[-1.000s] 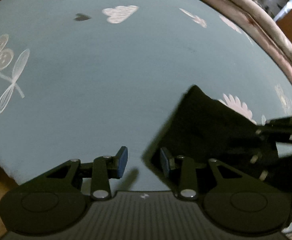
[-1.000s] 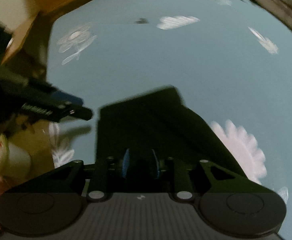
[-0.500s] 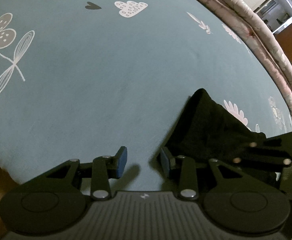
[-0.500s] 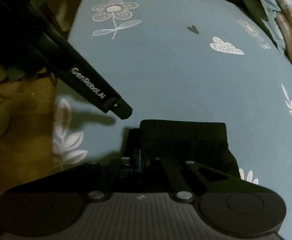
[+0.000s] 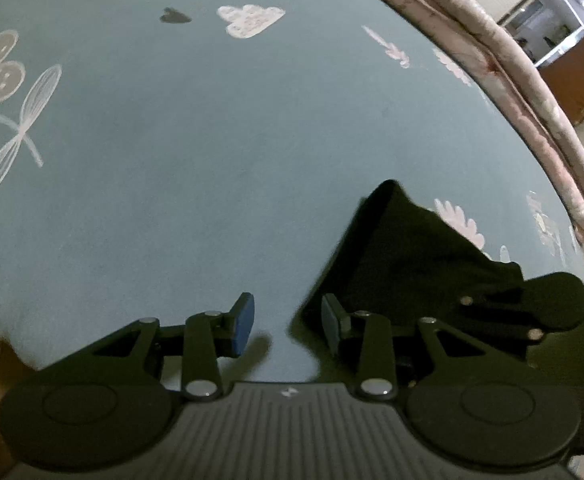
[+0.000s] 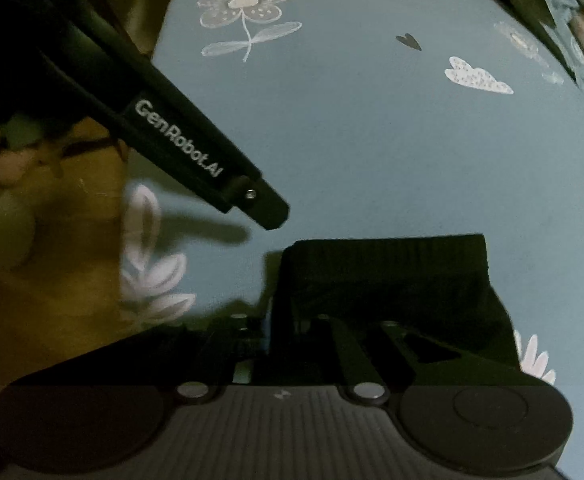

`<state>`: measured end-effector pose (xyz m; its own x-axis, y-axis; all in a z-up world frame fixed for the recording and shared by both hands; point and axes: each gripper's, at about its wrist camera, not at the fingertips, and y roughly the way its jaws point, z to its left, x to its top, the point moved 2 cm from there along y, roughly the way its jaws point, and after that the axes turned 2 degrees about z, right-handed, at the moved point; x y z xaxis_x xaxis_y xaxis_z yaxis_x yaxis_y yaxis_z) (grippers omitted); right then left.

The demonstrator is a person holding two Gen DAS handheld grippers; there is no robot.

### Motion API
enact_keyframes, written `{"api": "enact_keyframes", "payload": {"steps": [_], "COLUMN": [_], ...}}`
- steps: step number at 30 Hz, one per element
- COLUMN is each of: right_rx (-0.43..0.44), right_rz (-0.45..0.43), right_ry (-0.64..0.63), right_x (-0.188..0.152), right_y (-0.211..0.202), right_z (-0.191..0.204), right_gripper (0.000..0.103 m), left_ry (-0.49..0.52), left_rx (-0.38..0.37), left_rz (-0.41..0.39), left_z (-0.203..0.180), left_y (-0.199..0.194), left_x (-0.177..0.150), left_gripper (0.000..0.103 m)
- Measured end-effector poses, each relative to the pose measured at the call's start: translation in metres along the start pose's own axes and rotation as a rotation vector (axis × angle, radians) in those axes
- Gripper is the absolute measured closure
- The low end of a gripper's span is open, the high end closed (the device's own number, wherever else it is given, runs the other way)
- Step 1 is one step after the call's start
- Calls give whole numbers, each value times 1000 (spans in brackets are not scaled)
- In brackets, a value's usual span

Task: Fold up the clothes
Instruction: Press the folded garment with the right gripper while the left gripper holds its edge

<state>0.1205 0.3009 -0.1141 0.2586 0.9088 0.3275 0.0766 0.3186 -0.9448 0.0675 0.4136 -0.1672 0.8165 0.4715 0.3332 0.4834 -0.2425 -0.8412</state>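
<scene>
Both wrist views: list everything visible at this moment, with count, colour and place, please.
Black garment: one, black, folded on the sheet near the front edge.
Bed sheet: one, teal with white flower and cloud prints, under everything.
Quilt roll: one, pink, along the sheet's far right edge.
Left tongs: one, black with blue pads, open, beside the garment.
Right tongs: one, black, at the garment's near edge; closure hidden.

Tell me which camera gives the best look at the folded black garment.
The right wrist view: the black garment lies broadside, its far edge straight and both far corners visible on the blue sheet. The left wrist view shows it only obliquely at the right, partly behind the right gripper.
</scene>
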Motion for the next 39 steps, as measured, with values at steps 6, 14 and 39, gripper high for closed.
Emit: {"api": "enact_keyframes", "payload": {"steps": [6,14,39], "right_rx": [-91,-235,-126], "right_rz": [5,4,-52], "right_ry": [110,241,635], "right_x": [-13,-21,-106], "right_y": [-38,-28,-44], "right_z": [-33,-91,-102], "right_gripper": [90,89,72], "left_ry": [103,181,391], "left_rx": [-98,-215,-81], "left_rz": [-23,68,63], "left_z": [-35,-63,-115], "left_y": [6,56,52], "left_x": [21,24,7], "left_gripper": [64,63,56]}}
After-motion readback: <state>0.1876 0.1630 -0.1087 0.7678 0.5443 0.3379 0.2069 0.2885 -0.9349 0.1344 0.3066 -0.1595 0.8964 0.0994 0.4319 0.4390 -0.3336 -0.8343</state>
